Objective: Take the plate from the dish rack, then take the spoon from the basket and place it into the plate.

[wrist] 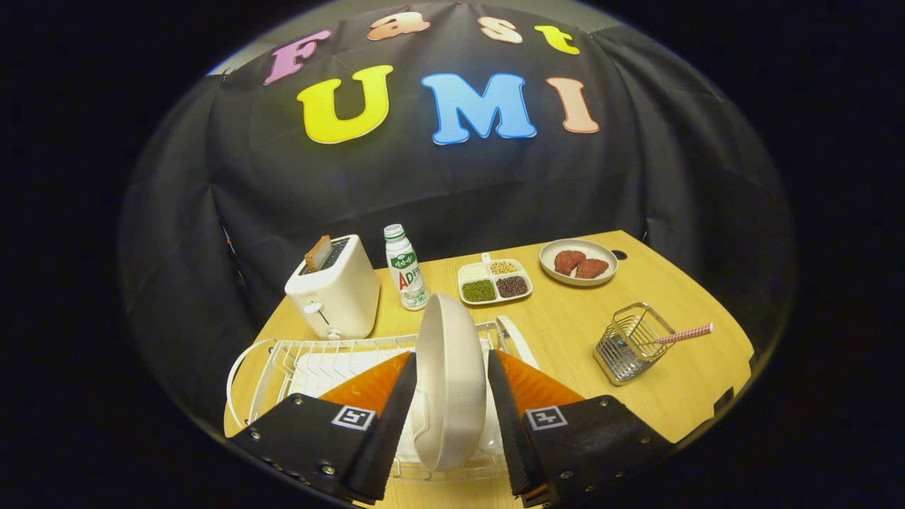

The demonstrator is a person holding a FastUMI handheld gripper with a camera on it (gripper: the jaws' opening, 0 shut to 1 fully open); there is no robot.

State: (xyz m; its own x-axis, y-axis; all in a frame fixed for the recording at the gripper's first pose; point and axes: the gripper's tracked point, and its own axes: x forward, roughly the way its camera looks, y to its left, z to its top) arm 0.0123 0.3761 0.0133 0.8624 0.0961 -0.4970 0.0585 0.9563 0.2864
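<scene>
**Plate sitting on edge between the fingers**

The gripper is hanging over the white wire dish rack, fingers spread wide, and the white plate is standing on its edge in the rack right between them. There's a sliver of gap on each side, so I can't tell if either finger is actually touching it; it isn't looking clamped.

Ahead and off to the right of the fingers, the little wire basket is sitting on the wooden bench with the spoon's pink checked handle poking out toward the right.

Beyond the plate, a bottle and a divided tray of beans are standing. A white toaster with a slice in it is sitting ahead to the left, and a dish with two reddish pieces is farther off, ahead to the right.
</scene>
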